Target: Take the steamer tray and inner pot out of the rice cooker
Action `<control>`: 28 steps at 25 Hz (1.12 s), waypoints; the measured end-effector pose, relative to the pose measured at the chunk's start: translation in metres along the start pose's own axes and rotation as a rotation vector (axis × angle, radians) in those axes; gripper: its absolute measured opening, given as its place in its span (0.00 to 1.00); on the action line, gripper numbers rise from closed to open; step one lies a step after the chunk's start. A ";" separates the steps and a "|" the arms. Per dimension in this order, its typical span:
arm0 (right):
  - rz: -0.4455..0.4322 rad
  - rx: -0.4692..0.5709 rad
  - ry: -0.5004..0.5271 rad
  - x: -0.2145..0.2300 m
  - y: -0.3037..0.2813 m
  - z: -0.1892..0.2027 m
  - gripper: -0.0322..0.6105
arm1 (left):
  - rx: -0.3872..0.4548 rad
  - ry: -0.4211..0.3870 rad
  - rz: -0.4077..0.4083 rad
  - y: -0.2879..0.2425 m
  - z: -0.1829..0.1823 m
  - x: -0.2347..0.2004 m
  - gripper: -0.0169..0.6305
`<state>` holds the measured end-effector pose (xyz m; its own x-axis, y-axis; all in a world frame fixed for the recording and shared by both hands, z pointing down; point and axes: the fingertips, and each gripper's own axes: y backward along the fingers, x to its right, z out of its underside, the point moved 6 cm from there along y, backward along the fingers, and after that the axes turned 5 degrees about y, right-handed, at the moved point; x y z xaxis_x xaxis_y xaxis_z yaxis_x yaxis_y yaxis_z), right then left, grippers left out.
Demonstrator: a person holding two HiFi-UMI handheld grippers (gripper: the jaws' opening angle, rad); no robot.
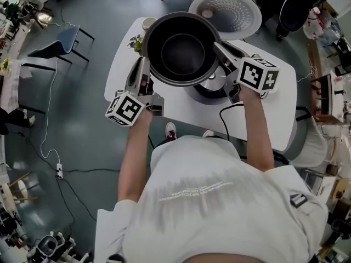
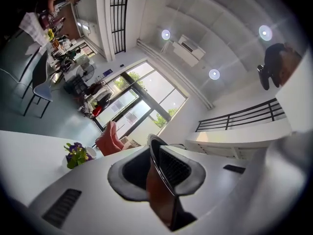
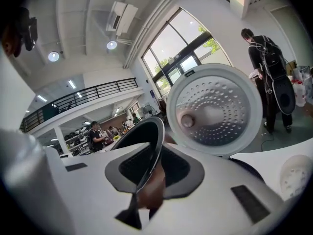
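The dark, empty inner pot (image 1: 182,51) hangs in the air above the rice cooker body (image 1: 211,87). My left gripper (image 1: 143,64) is shut on the pot's left rim and my right gripper (image 1: 219,51) on its right rim. In the left gripper view the thin rim (image 2: 159,173) runs edge-on between the pads, with the pot wall pressed against them. The right gripper view shows the same on the rim (image 3: 151,151). A white round perforated piece (image 3: 297,175), perhaps the steamer tray, lies on the table at the lower right.
The cooker's lid (image 1: 230,12) stands open behind the pot, its perforated inner plate (image 3: 215,109) facing me. The white table (image 1: 274,108) also bears a small flower pot (image 1: 136,43) and a cup (image 1: 148,22). A power cable (image 1: 226,116) trails off its front edge. A chair (image 1: 60,40) stands to the left.
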<state>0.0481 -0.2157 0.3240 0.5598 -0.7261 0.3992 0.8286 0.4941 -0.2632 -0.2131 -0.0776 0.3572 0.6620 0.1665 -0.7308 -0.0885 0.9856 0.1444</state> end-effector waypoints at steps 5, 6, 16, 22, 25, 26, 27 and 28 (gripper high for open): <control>-0.101 -0.069 0.014 -0.026 -0.038 0.013 0.20 | 0.079 -0.008 -0.089 0.035 -0.019 -0.017 0.13; -0.115 -0.084 0.021 -0.032 -0.046 0.017 0.20 | 0.094 -0.010 -0.107 0.043 -0.023 -0.022 0.13; -0.214 -0.257 0.041 -0.092 -0.136 0.070 0.20 | 0.172 -0.003 -0.271 0.119 -0.058 -0.083 0.13; -0.230 -0.375 0.034 -0.129 -0.197 0.123 0.20 | 0.167 0.020 -0.356 0.164 -0.078 -0.144 0.13; -0.223 -0.430 0.027 -0.132 -0.208 0.148 0.20 | 0.151 0.042 -0.399 0.179 -0.069 -0.162 0.13; -0.221 -0.444 0.026 -0.129 -0.210 0.153 0.20 | 0.147 0.052 -0.408 0.179 -0.065 -0.166 0.13; -0.220 -0.456 0.025 -0.127 -0.212 0.157 0.20 | 0.143 0.063 -0.416 0.179 -0.061 -0.170 0.13; -0.220 -0.471 0.023 -0.124 -0.213 0.162 0.20 | 0.137 0.074 -0.422 0.179 -0.056 -0.173 0.13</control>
<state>-0.1988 -0.1537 0.4727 0.3674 -0.8014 0.4720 0.8369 0.0636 -0.5436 -0.3852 0.0719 0.4720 0.5631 -0.2427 -0.7899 0.2808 0.9552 -0.0934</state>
